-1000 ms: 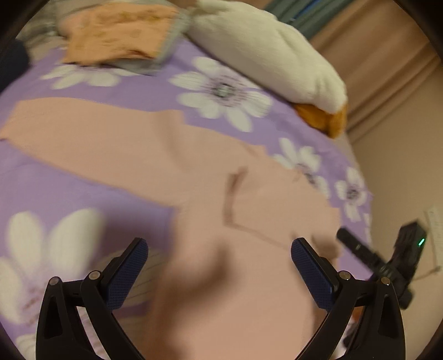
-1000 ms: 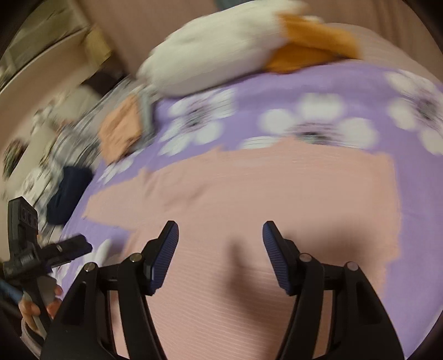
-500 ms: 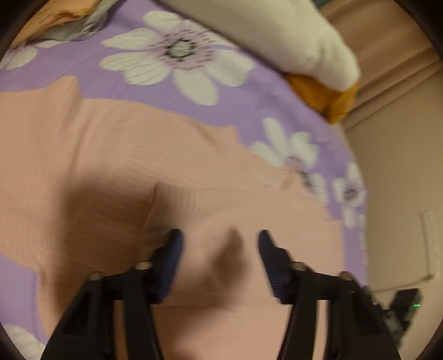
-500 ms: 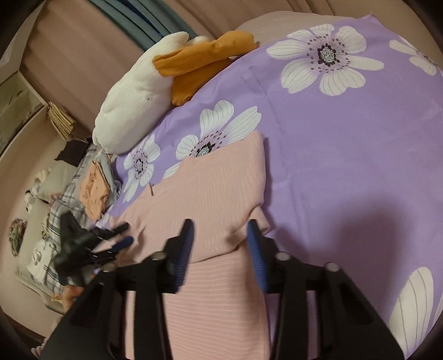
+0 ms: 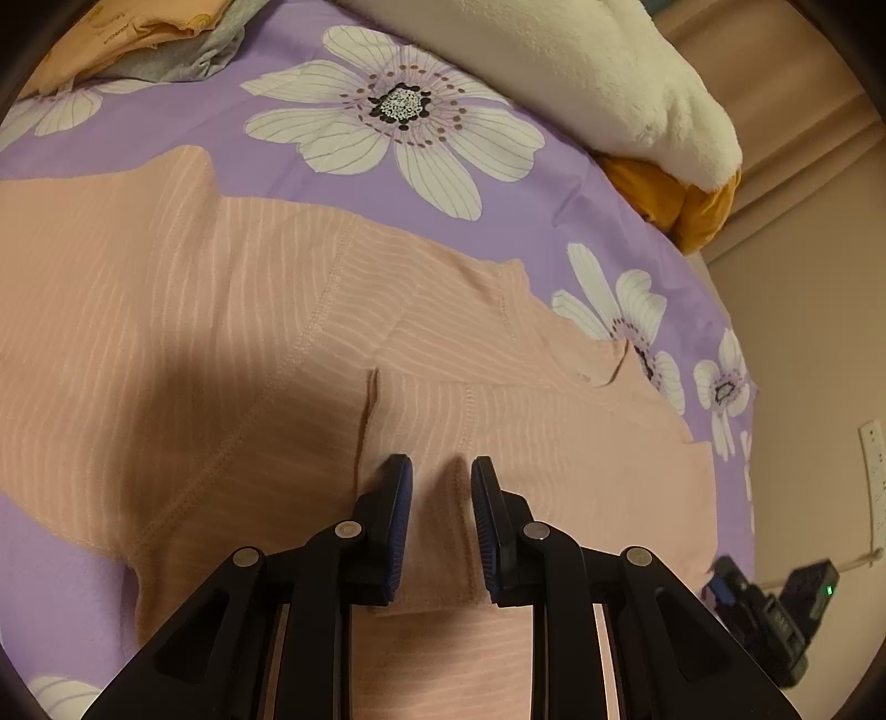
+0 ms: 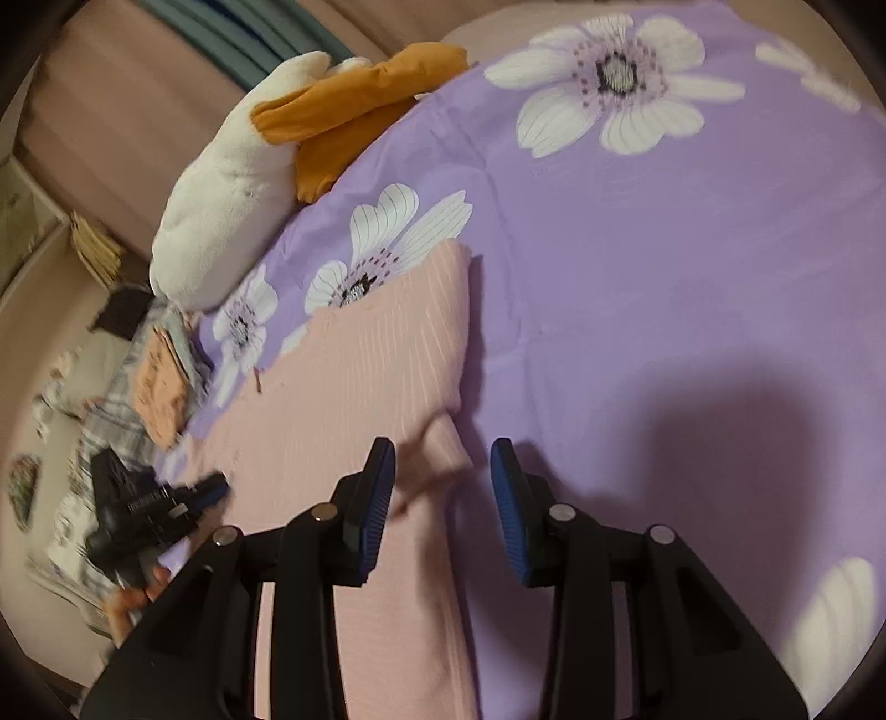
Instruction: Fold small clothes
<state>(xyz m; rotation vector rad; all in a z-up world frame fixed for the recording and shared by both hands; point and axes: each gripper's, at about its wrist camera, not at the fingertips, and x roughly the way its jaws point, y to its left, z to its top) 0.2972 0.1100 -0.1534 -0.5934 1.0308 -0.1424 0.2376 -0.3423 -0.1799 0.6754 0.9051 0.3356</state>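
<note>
A pink striped garment [image 5: 232,332] lies spread on the purple flowered bedsheet [image 5: 498,232], with one part folded over on top. My left gripper [image 5: 440,476] sits low over that folded layer, its jaws narrowed around a raised ridge of the pink cloth. In the right wrist view the same garment [image 6: 376,376] lies at the left, with its folded corner between the jaws of my right gripper [image 6: 443,465], which stand apart. The left gripper [image 6: 160,504] also shows there, at the far left.
A white and orange plush toy [image 5: 609,94] lies at the head of the bed; it also shows in the right wrist view [image 6: 249,183]. A stack of folded clothes [image 5: 138,33] lies at the far left. The right gripper [image 5: 775,615] shows at the bed's right edge.
The left gripper's jaws have narrowed from wide open onto a ridge of the pink cloth. The right gripper has swung to the garment's right edge, narrowed, then opened a little.
</note>
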